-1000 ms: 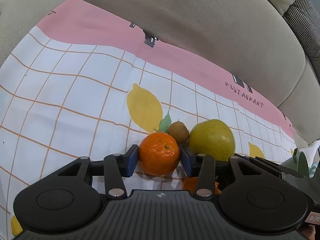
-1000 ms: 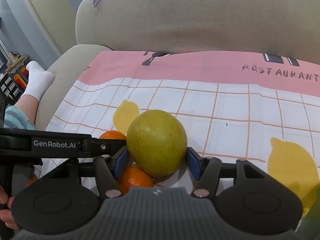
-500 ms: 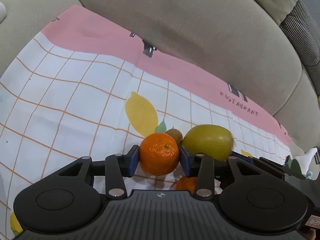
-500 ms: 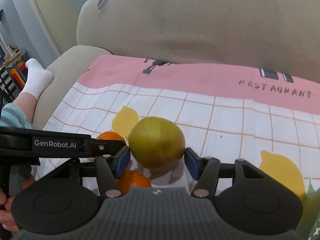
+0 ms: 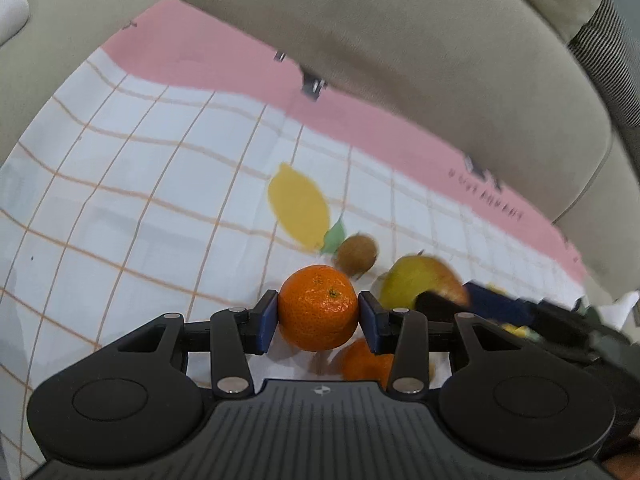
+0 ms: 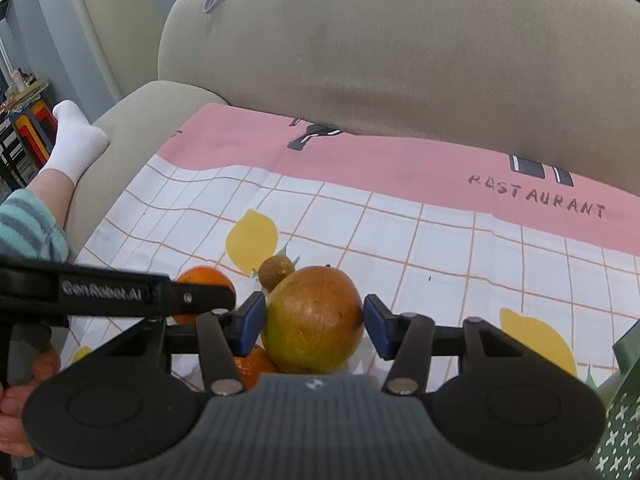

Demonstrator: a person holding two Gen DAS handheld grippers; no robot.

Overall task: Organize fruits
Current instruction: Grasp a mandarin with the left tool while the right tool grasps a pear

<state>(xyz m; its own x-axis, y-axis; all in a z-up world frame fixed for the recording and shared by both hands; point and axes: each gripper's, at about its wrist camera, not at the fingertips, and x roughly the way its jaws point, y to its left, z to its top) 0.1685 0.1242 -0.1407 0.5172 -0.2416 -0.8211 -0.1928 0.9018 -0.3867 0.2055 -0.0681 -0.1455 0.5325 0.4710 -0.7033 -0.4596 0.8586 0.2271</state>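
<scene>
My left gripper (image 5: pixel 318 320) is shut on an orange mandarin (image 5: pixel 318 304), with both blue pads against its sides. A second mandarin (image 5: pixel 362 364) lies on the cloth just below it, and a small brown kiwi (image 5: pixel 356 258) sits behind. In the right wrist view my right gripper (image 6: pixel 314 322) has a large yellow-green fruit with a red blush (image 6: pixel 314 320) between its pads. The jaws are closing and the pads touch both its sides. The same fruit (image 5: pixel 412 280) appears blurred to the right in the left wrist view. The kiwi (image 6: pixel 276 270) is just behind it.
A checked cloth (image 6: pixel 440 248) with lemon prints and a pink band covers a beige sofa seat. The sofa back (image 6: pixel 400 60) rises close behind. A person's leg in a white sock (image 6: pixel 76 148) rests on the left armrest. A green patterned box (image 6: pixel 624 420) stands at the right edge.
The right gripper has narrowed onto the big fruit and raised it a little; the fruit has rolled, showing its red side. The left gripper keeps its hold on the mandarin.
</scene>
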